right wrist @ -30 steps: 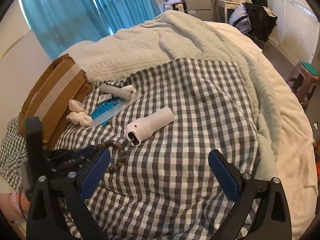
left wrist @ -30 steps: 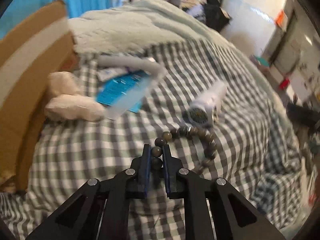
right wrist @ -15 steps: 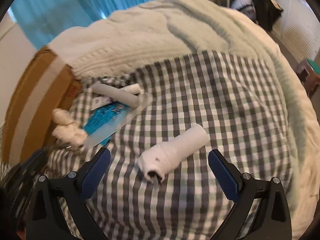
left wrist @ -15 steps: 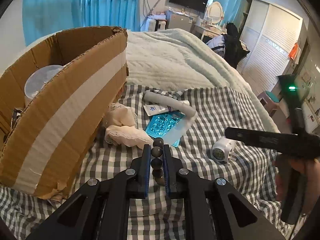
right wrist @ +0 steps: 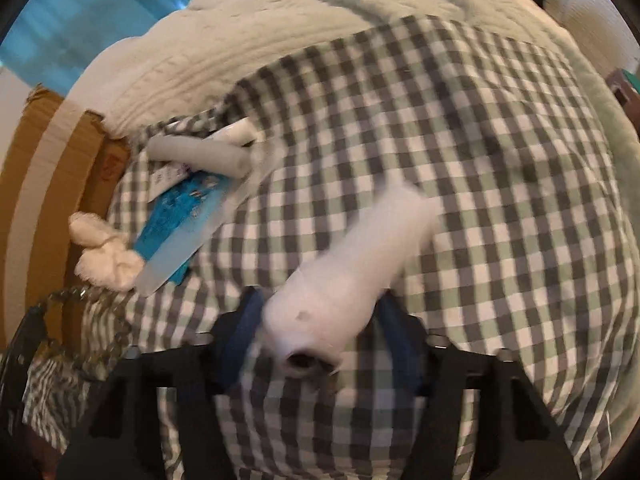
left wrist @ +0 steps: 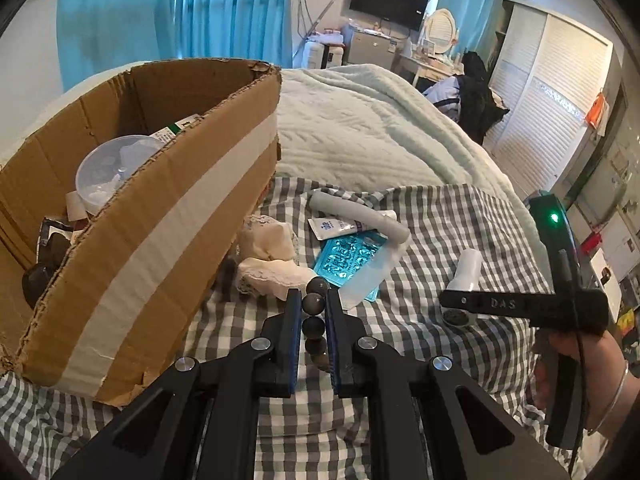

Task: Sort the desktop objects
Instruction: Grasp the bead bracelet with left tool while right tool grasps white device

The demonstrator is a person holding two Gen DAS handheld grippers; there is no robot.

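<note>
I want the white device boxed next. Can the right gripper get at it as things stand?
Probably yes. The right gripper is already at the white device, a finger on either side of its near end, nothing between them. Blur hides whether they have closed on it.

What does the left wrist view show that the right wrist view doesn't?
Only the left view shows inside the box: a clear lid and other items. It also shows the left tongs shut on the beads, and the TV.

Only the right view shows the right tongs around the white device, blurred, so their grip is unclear.

Both show the checked cloth, blue blister pack, grey tube and white socks.
</note>
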